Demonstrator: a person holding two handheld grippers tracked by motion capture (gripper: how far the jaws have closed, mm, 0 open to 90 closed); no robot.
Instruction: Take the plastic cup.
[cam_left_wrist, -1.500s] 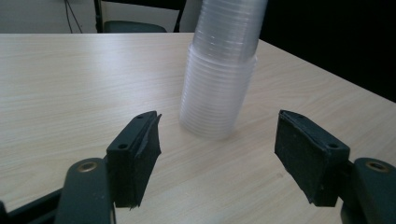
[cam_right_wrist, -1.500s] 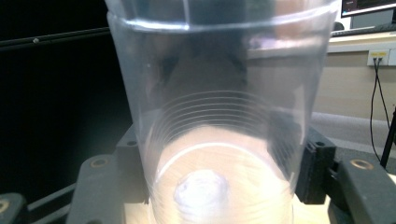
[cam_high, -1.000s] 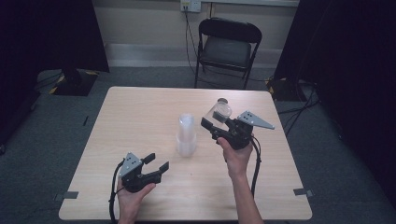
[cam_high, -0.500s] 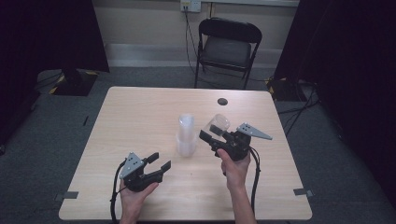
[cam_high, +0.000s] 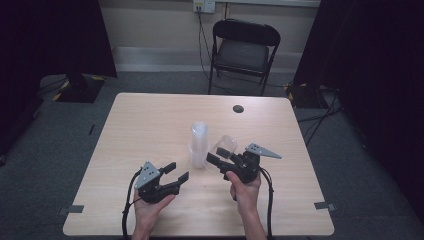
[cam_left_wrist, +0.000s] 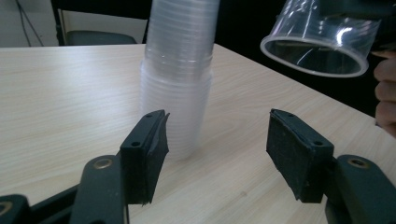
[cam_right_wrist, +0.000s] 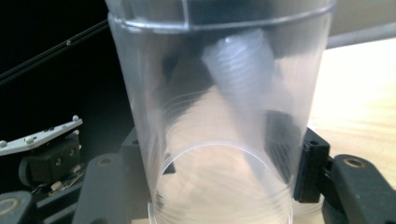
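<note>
Comparing with a second ago, we note the right gripper (cam_high: 216, 157), clamped on one clear cup (cam_high: 223, 148), has sunk toward the table (cam_high: 150, 120) right of the stack (cam_high: 199, 145); placement seems next. Left gripper (cam_high: 176, 171) waits unclenched, empty.

The left gripper (cam_high: 179, 172) sat low in the person's left hand (cam_high: 150, 202), jaws spread wide with nothing between them after just easing inward a touch. The right gripper (cam_high: 216, 155), held in the right hand (cam_high: 245, 187), pointed leftward with its jaws just squeezing tighter on a clear cup (cam_high: 223, 148).
</note>
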